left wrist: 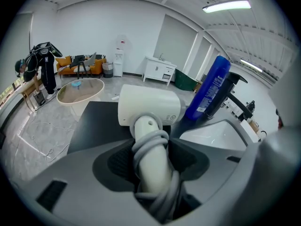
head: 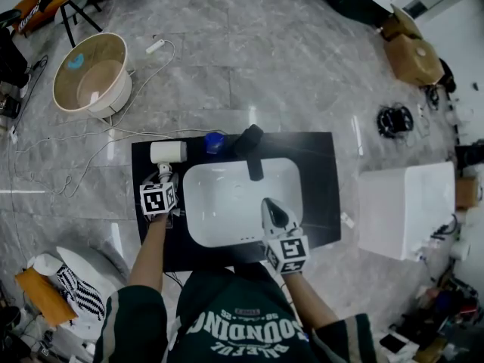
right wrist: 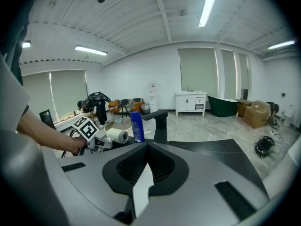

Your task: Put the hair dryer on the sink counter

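Left tongs (left wrist: 150, 150) are clenched wide on the dryer (left wrist: 148, 108) handle, cord wound round it. The dryer is held at the worktop's (head: 318, 174) left rear, beside the bottle (left wrist: 209, 89). Right tongs (right wrist: 146, 160) are closed, empty, over the sink (head: 227, 203).

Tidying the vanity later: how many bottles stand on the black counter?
1: the blue bottle behind the basin, between the hair dryer and the black faucet. None seems hidden.
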Tool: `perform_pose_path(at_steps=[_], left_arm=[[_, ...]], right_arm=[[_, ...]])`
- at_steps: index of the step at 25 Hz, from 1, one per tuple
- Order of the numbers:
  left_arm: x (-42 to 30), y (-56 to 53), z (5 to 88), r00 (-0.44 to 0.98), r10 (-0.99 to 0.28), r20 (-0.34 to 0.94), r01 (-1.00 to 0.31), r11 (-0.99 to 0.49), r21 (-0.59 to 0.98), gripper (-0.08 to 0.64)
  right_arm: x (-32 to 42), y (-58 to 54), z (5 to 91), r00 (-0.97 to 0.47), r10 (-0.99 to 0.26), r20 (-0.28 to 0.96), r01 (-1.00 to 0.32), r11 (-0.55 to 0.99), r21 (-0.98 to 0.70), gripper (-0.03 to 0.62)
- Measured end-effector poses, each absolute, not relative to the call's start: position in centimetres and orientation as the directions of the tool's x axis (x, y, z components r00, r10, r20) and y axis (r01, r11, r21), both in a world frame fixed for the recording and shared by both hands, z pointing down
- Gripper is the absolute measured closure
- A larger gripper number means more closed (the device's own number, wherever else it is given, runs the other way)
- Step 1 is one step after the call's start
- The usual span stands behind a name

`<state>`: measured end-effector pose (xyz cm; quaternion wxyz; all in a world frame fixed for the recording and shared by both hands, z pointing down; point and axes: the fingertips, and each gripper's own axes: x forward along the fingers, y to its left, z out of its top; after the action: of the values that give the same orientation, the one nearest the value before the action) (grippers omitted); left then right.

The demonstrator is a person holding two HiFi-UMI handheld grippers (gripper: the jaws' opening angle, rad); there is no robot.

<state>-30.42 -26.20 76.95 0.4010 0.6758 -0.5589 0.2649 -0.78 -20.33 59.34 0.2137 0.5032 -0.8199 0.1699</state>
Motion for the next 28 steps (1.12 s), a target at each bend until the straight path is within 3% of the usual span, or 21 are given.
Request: perform_pose_path(at_steps=[9, 20, 28], left_arm=[[-30.7, -25.2, 75.7, 0.223, -0.544, 0.809, -0.971, -0.048, 0.236, 0.304], [-28.9, -22.1, 68.1, 0.218, -0.671, 0.709, -0.969, -0.062, 0.239, 0.313], [-27.3, -19.7, 63.3, 0.152, -0.744, 0.651, -0.985, -0.061, 0.161, 0.519]], right_arm=[[-0.8, -19.9, 59.0, -0.431, -0.751, 0.500, -0.887, 0.454, -0.083, 0.592], [-2.0, -19.9, 56.8, -0.522, -0.714, 0.468, -0.834, 0.541, -0.105, 0.592], [-1.7, -21.1, 56.0, -0.571, -0.719, 0.396, -0.806, 0.583, -0.104, 0.592]])
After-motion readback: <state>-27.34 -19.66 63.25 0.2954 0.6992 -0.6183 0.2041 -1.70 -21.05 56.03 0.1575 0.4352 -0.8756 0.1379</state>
